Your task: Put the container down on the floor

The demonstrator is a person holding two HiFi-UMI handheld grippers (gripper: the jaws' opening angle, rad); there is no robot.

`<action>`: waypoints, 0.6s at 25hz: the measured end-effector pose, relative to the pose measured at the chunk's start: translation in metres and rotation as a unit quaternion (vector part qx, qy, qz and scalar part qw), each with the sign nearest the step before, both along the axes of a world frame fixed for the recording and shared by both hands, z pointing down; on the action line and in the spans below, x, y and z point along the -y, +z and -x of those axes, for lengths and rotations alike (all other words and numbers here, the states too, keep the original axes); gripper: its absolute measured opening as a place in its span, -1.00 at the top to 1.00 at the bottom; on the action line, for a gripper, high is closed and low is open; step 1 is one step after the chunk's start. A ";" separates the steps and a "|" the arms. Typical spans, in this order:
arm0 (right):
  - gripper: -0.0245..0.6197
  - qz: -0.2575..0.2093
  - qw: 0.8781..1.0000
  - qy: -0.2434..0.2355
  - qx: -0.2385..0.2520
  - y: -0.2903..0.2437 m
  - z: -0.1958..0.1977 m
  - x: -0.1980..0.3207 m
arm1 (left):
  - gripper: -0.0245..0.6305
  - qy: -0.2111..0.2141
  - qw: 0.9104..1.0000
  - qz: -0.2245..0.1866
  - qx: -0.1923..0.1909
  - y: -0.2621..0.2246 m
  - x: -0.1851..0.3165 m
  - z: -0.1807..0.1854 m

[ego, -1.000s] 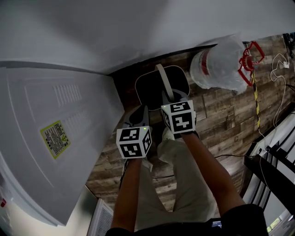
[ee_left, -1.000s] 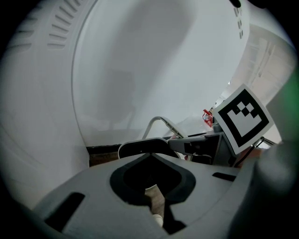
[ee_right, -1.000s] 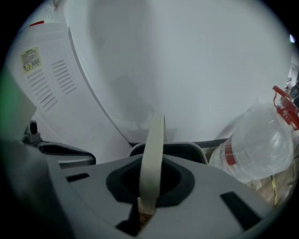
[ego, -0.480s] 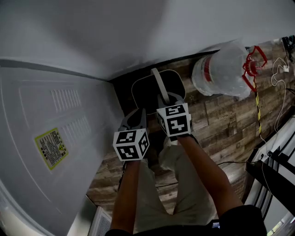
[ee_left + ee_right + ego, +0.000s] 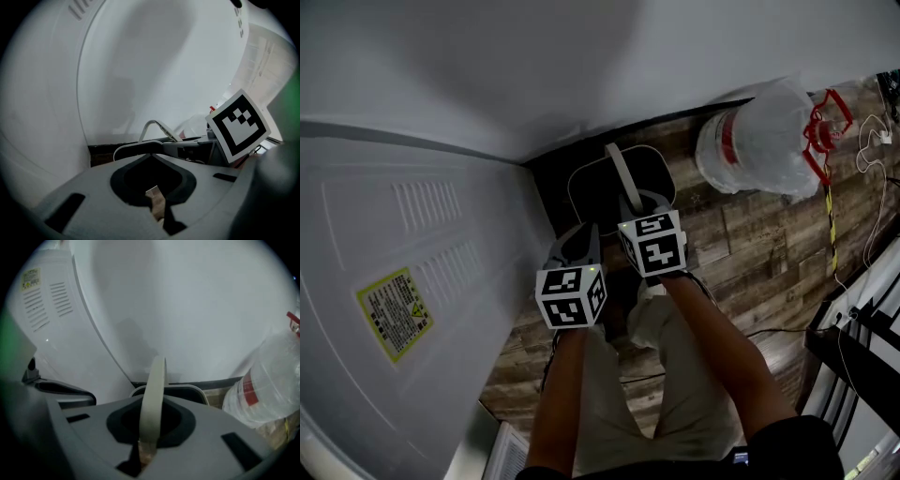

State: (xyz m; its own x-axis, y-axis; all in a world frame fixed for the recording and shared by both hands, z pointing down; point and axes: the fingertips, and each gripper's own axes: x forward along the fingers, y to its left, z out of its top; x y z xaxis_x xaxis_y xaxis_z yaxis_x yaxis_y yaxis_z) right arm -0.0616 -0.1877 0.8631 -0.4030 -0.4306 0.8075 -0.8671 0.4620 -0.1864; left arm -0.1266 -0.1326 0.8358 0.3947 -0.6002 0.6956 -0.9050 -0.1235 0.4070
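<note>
The container [image 5: 581, 180] is a dark bin with a white rim and a pale bail handle [image 5: 623, 173]. It hangs low over the wood floor in the corner between the wall and a white appliance. My right gripper [image 5: 643, 201] is shut on that handle, and in the right gripper view the handle band [image 5: 153, 394] runs up from between the jaws [image 5: 144, 447] above the rim [image 5: 190, 389]. My left gripper [image 5: 579, 234] hovers just left of the bin, its jaws [image 5: 157, 202] together with nothing between them. The bin's rim [image 5: 127, 148] lies ahead of it.
A large clear water jug [image 5: 759, 141] with a red band lies right of the bin, with a red frame [image 5: 823, 120] and cables beyond it. A white appliance [image 5: 403, 272] fills the left, a white wall [image 5: 581, 66] the back. Dark shelving [image 5: 862, 328] stands at the right.
Both grippers have sunk a little, and the bin has gone down with the right one towards the floor. The grip on the handle is unchanged.
</note>
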 end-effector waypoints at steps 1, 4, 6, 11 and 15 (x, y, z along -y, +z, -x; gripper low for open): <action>0.82 0.004 1.000 0.000 0.000 0.002 0.000 -0.002 | 0.87 -0.001 1.000 0.002 -0.001 0.001 -0.001 0.001; 0.82 0.013 1.000 0.000 -0.001 0.007 -0.001 -0.007 | 0.87 -0.002 1.000 0.004 -0.005 0.005 -0.001 0.000; 0.82 0.013 1.000 0.001 -0.001 0.009 0.000 -0.007 | 0.87 0.000 1.000 0.004 -0.007 0.007 -0.001 -0.001; 0.82 0.009 1.000 0.000 -0.001 0.012 0.002 -0.006 | 0.87 0.004 1.000 0.007 -0.008 0.012 -0.005 -0.003; 0.82 0.009 1.000 0.002 0.003 0.014 0.004 -0.002 | 0.87 0.009 1.000 0.009 -0.004 0.018 -0.006 -0.005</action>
